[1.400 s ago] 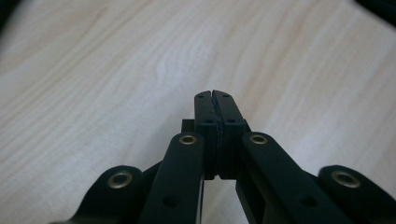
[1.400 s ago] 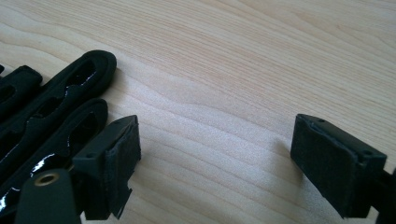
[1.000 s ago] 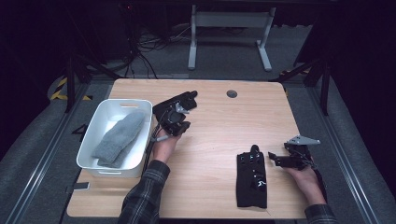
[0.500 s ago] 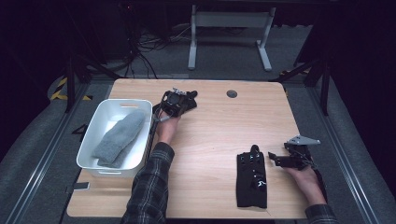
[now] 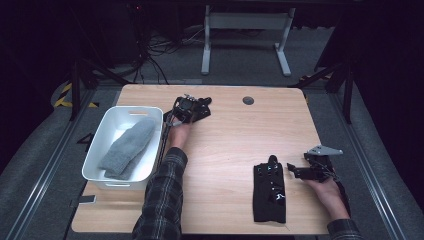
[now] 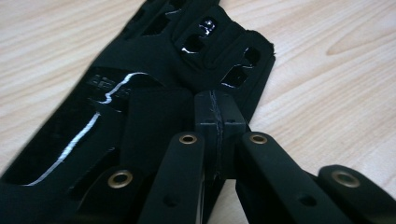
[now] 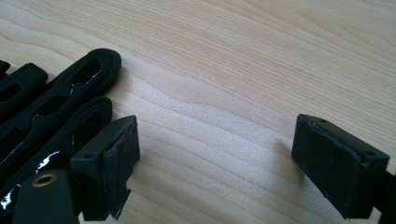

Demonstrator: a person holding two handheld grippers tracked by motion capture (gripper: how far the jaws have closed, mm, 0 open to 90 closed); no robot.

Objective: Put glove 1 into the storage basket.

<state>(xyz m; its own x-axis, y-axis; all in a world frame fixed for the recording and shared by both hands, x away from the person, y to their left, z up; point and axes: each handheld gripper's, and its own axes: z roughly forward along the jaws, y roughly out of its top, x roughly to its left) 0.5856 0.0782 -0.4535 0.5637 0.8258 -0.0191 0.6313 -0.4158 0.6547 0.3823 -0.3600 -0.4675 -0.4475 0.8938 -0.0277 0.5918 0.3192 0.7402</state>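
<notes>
Upper centre of the high view, the left gripper rests over a black glove on the wooden table; its jaws are pressed together, possibly pinching the fabric, though that is hard to tell. At lower right, the right gripper stands with jaws apart beside a second black glove.

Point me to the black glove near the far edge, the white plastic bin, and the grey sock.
Black glove near the far edge [image 6: 140, 88]: left gripper view, back panel.
White plastic bin [image 5: 95, 152]: high view, left wall.
Grey sock [image 5: 127, 147]: high view, middle of its length.
</notes>
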